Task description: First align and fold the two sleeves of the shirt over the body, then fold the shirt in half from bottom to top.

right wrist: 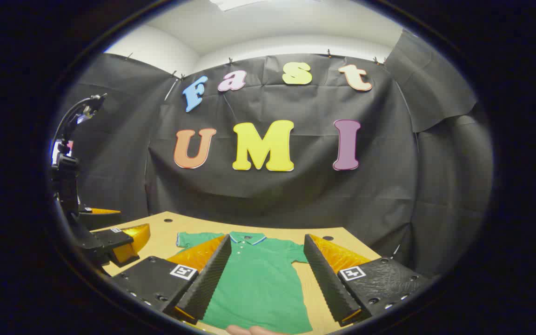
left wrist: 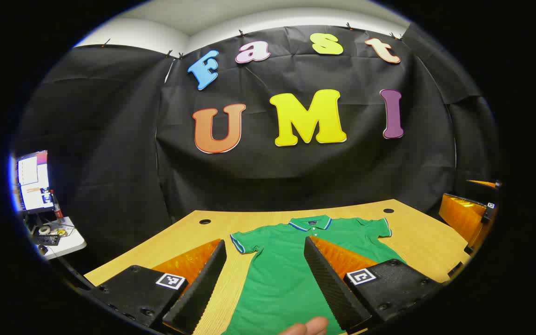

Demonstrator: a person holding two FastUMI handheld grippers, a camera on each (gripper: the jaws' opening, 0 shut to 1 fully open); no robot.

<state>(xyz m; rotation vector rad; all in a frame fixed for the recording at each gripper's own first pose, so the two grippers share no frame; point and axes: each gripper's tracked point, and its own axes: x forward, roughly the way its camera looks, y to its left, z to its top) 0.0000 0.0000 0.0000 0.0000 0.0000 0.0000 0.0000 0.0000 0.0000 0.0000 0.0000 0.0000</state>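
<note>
A green polo shirt [left wrist: 277, 274] lies flat on the wooden table [left wrist: 189, 237], collar at the far side, buttons up. Both short sleeves are spread out, one [left wrist: 244, 242] to the left and one [left wrist: 377, 228] to the right. My left gripper [left wrist: 264, 242] is open over the shirt's lower left part, nothing between its fingers. The right gripper [left wrist: 470, 218] shows farther off at the right edge. In the right gripper view the shirt [right wrist: 258, 279] lies ahead and my right gripper [right wrist: 266, 238] stands open above its hem. The left gripper [right wrist: 119, 242] hovers off to the left.
A person's fingertips [left wrist: 307, 326] rest at the shirt's near hem, also seen as fingertips [right wrist: 251, 330]. Cable holes [left wrist: 205, 221] [left wrist: 388, 211] mark the table's far corners. A side table with a monitor [left wrist: 35, 181] stands left. A dark stand [right wrist: 65, 177] rises at the left.
</note>
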